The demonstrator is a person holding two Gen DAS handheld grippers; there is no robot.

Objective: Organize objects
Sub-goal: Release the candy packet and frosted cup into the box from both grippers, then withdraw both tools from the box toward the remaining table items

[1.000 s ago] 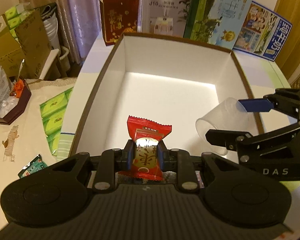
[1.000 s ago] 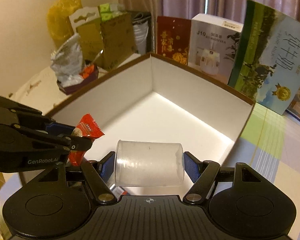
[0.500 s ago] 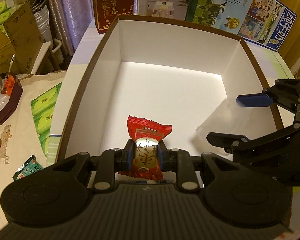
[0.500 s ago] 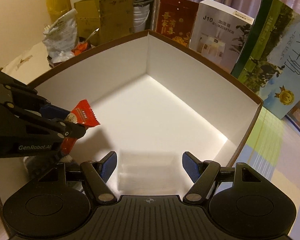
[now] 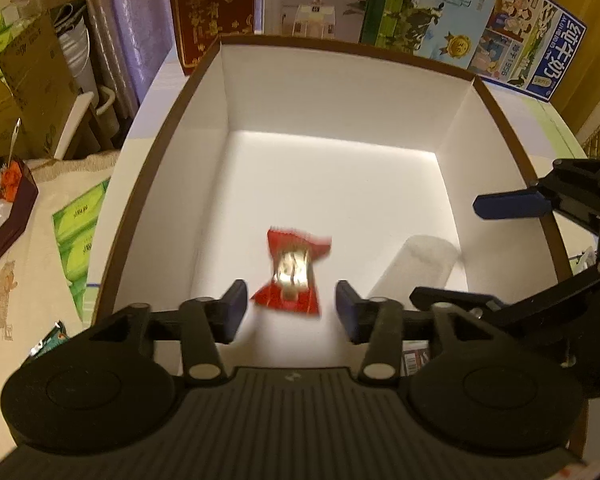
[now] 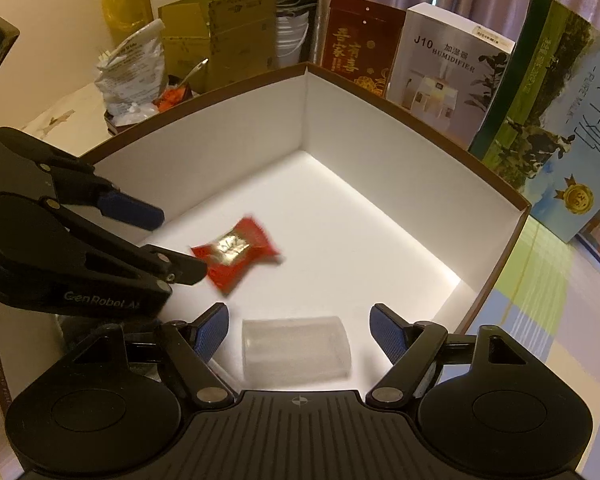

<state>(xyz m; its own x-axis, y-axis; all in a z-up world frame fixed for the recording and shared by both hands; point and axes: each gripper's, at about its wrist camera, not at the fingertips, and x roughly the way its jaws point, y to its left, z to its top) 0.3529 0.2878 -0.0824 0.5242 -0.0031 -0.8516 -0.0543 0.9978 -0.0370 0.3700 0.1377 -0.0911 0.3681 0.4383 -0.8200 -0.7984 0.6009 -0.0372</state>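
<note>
1. A cluttered bench point(image 5: 556, 120) carries a white open box point(image 5: 340, 80), cartons behind.
2. Left claw point(image 5: 288, 306), its jaws just spread, has released the red candy point(image 5: 294, 270), blurred near the box's front edge.
3. Right claw point(image 6: 300, 330), widening too, stands clear of the clear cup point(image 6: 296, 350), lying in the front right corner.
4. Both items are likely now stowed.

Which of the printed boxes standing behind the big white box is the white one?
The humidifier box, marked J10. It stands between the dark red box with gold characters and the green-and-blue milk box.
</note>
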